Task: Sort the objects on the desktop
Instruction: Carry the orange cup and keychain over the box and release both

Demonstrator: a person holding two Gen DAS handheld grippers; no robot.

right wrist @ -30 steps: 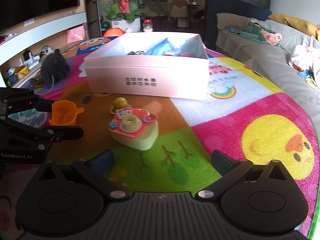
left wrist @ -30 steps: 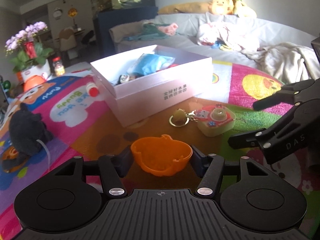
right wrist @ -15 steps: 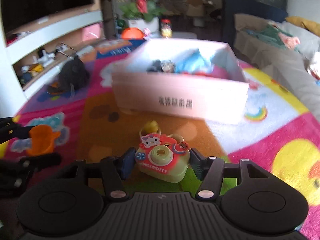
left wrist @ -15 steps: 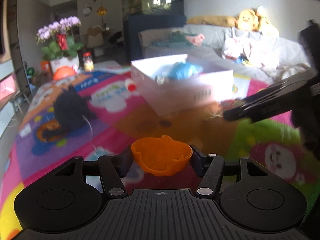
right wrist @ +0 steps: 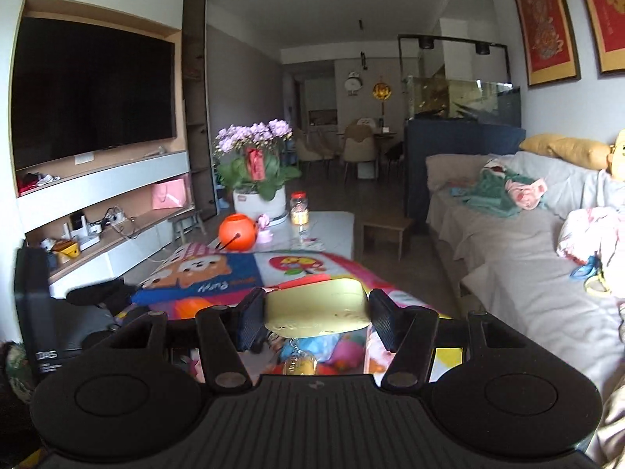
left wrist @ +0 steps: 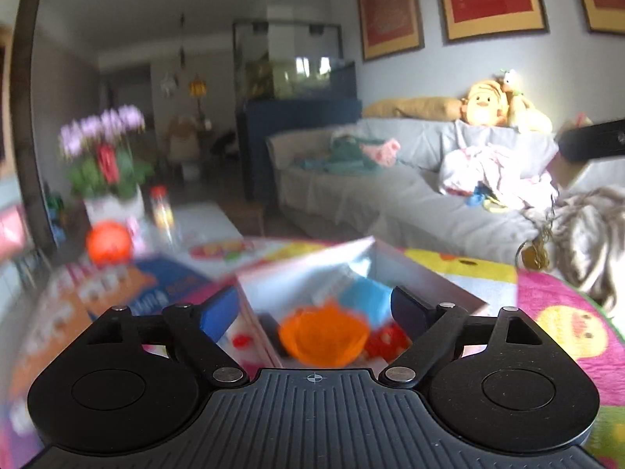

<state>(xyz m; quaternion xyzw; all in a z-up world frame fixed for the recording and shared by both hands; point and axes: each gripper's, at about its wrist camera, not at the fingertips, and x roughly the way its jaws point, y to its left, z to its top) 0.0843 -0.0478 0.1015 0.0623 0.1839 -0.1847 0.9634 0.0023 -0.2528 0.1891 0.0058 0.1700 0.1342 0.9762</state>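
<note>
The orange cup lies blurred at lower centre of the left wrist view, inside the pink box, directly below the left gripper, whose fingers stand wide apart, gripping nothing. The right gripper clamps the toy camera at its sides, long axis across the fingers, keychain dangling over the box contents.

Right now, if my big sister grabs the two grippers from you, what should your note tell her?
Left gripper: jaws open, nothing held. The orange cup is blurred below them, over or inside the pink box; I cannot tell if it has landed.
Right gripper: jaws shut on the toy camera, lifted, with its yellow keychain charm dangling under it.
Done: cup let go at the box.
Left: drop the camera into the box too.
</note>
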